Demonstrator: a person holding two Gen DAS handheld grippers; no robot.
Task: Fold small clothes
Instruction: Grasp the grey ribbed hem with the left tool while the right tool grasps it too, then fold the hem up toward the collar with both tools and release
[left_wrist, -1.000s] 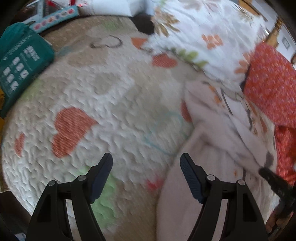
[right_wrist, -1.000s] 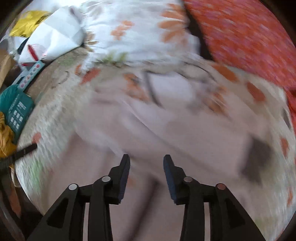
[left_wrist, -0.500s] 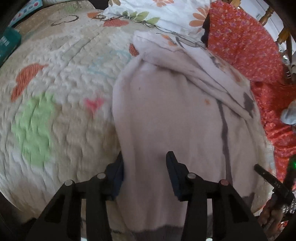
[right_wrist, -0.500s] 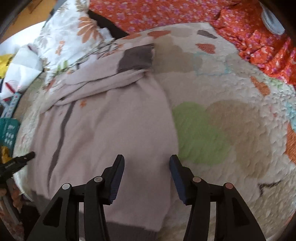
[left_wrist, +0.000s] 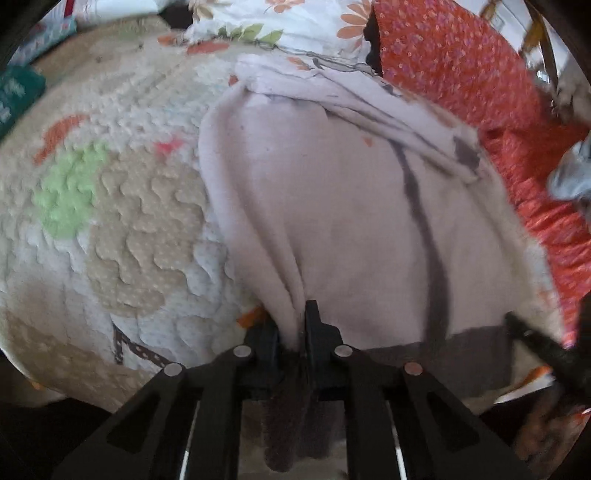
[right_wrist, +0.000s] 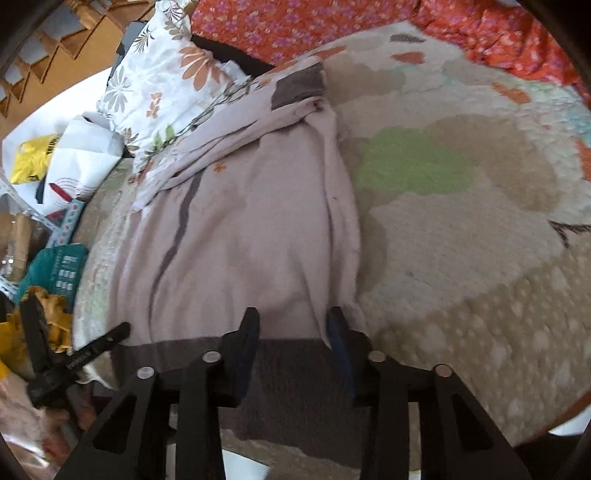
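Observation:
A pale pink small garment with a dark vertical stripe and a dark grey hem lies spread on the quilt, its top part bunched in folds. My left gripper is shut on the garment's near left edge, with the cloth pinched up into a ridge between the fingers. My right gripper stands over the near right corner of the same garment. Its jaws are closing with the hem and a fold of cloth between them, the pads still apart. The left gripper also shows at the left of the right wrist view.
The patterned quilt extends to the right of the garment and the same quilt to its left. A floral pillow and red flowered cloth lie beyond. A teal pack and yellow cloth sit at the bed's left edge.
Both grippers came down to the garment's near hem. The left jaws went from wide open to shut on the left edge, lifting a fold. The right jaws narrowed around the right corner.

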